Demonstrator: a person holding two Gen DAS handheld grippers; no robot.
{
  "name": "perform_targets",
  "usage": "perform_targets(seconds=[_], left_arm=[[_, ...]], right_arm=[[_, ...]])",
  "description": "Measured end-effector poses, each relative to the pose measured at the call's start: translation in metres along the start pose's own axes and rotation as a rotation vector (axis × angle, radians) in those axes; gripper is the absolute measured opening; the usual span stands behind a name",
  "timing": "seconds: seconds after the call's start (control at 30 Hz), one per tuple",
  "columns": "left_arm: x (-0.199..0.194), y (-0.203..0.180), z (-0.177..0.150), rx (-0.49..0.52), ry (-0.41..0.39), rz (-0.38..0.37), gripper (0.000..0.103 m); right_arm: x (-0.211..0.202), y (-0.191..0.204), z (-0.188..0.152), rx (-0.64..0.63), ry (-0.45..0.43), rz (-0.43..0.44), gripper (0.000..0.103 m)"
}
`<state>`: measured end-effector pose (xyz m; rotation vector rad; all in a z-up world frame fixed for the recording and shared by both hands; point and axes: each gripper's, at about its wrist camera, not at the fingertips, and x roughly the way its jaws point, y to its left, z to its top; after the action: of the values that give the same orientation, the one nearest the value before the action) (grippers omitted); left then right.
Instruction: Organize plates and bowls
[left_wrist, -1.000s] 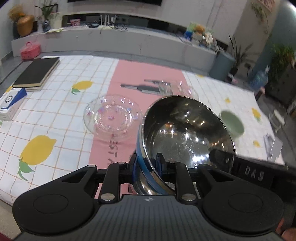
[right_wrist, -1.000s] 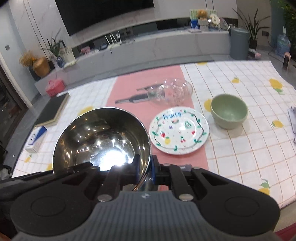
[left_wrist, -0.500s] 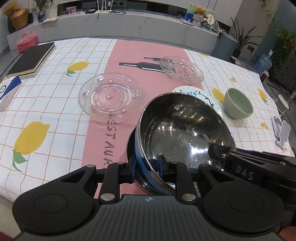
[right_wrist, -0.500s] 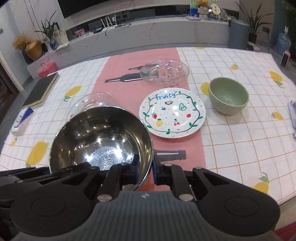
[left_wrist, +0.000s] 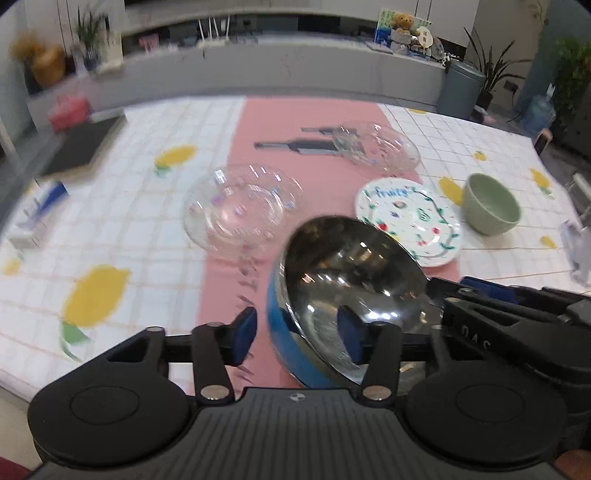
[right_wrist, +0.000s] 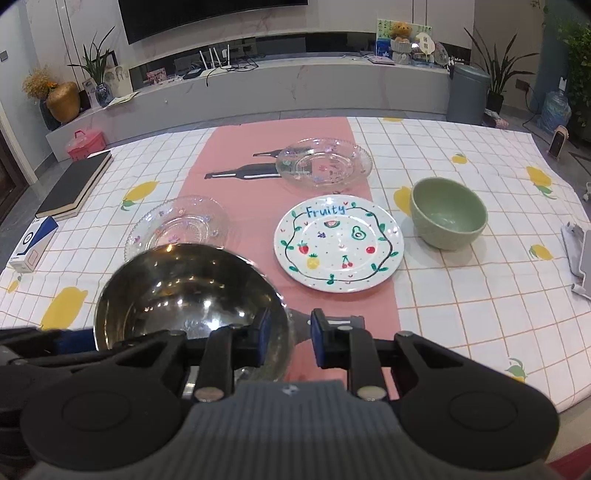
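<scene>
A steel bowl (left_wrist: 354, 280) with a blue outer wall sits on the pink runner near the table's front edge; it also shows in the right wrist view (right_wrist: 184, 291). My left gripper (left_wrist: 297, 334) is open, its jaws either side of the bowl's left rim. My right gripper (right_wrist: 286, 338) is open around the bowl's right rim. A clear glass plate (right_wrist: 177, 225) lies behind the bowl. A white "Fruity" plate (right_wrist: 338, 243), a green bowl (right_wrist: 447, 218) and a second glass plate (right_wrist: 323, 166) lie further back.
A black book (right_wrist: 75, 184) and a blue-white box (right_wrist: 33, 243) lie at the table's left edge. A grey phone stand (right_wrist: 580, 254) is at the right edge. A low grey bench and a grey bin (right_wrist: 467, 94) stand beyond the table.
Both grippers have opened and let go of the steel bowl's rim. The bowl now rests on the table. The left gripper is moving; its view is blurred.
</scene>
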<state>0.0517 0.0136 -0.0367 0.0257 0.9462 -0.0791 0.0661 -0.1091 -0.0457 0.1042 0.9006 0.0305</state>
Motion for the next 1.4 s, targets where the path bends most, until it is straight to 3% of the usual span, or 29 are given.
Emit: perform_targets(seconds=[0.1,0.27,0.43,0.53,0.67,0.73,0.87,1.0,1.1,1.23,1.4], left_arm=[[-0.001,0.002,0.001,-0.005,-0.010,0.007,0.064],[0.015,0.007,0.000,-0.025,0.046,0.014,0.064],[0.035,0.017,-0.003,-0.078,0.134,-0.033,0.065],[0.037,0.019,-0.004,-0.094,0.137,-0.051,0.068],[0.032,0.012,-0.004,-0.056,0.115,-0.003,0.068],[0.029,0.009,-0.003,-0.037,0.102,0.014,0.068],[0.019,0.009,0.000,-0.027,0.058,0.046,0.074],[0.003,0.011,0.006,-0.030,-0.004,0.065,0.078],[-0.012,0.014,0.012,-0.039,-0.045,0.067,0.079],[-0.036,0.020,0.026,-0.077,-0.083,0.000,0.079],[-0.070,0.011,0.053,-0.067,-0.134,0.022,0.079]], right_arm=[[0.002,0.000,-0.001,-0.002,0.007,0.003,0.023],[0.004,-0.001,-0.001,0.002,0.009,0.004,0.026],[0.010,-0.001,-0.002,0.000,0.027,-0.002,0.026],[0.015,0.001,-0.004,-0.012,0.032,-0.041,0.028],[0.015,0.000,-0.004,-0.013,0.032,-0.046,0.033],[0.012,0.000,-0.003,-0.014,0.016,-0.044,0.044],[0.003,-0.003,0.002,-0.003,-0.015,-0.032,0.051],[-0.006,-0.011,0.008,0.039,-0.032,-0.003,0.066],[-0.022,-0.020,0.017,0.056,-0.079,0.004,0.069],[-0.049,-0.034,0.032,0.043,-0.162,-0.015,0.073],[-0.082,-0.071,0.059,0.120,-0.232,-0.058,0.074]])
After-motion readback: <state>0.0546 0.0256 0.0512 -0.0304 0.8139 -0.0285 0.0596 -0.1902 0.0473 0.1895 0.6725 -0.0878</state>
